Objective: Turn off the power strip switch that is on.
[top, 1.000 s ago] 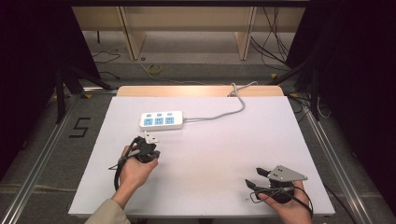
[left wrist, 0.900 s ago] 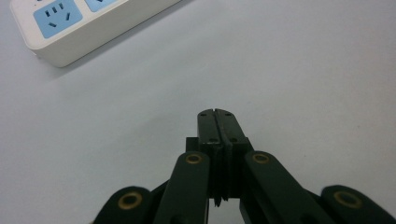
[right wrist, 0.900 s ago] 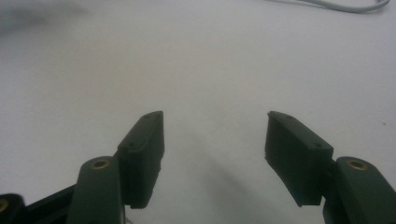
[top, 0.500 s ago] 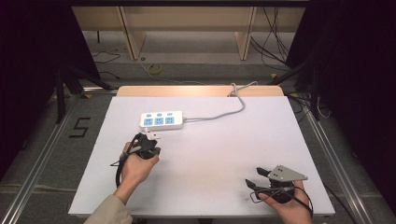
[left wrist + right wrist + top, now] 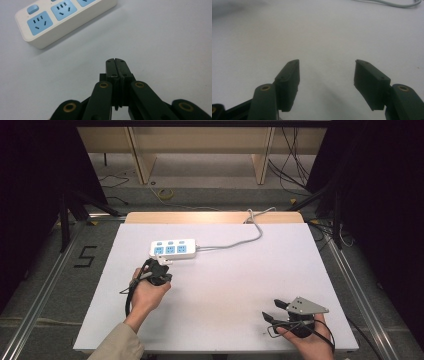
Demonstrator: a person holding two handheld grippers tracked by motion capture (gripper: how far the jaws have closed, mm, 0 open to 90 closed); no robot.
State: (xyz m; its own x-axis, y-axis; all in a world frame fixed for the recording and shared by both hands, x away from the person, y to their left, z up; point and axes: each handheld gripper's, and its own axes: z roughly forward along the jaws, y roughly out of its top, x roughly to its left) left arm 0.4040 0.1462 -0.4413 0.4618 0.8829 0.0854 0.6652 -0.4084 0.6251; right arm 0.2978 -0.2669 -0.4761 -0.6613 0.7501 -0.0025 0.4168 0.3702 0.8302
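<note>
Hovering near power strip (image 5: 62, 18) edge; left gripper (image 5: 116, 60)

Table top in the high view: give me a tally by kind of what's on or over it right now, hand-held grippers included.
Power strip, white with blue sockets: 1
Grey cord running from the strip: 1
Hand-held gripper: 2, the left with jaws shut near the strip, the right with jaws open at the near edge
Total: 4
</note>
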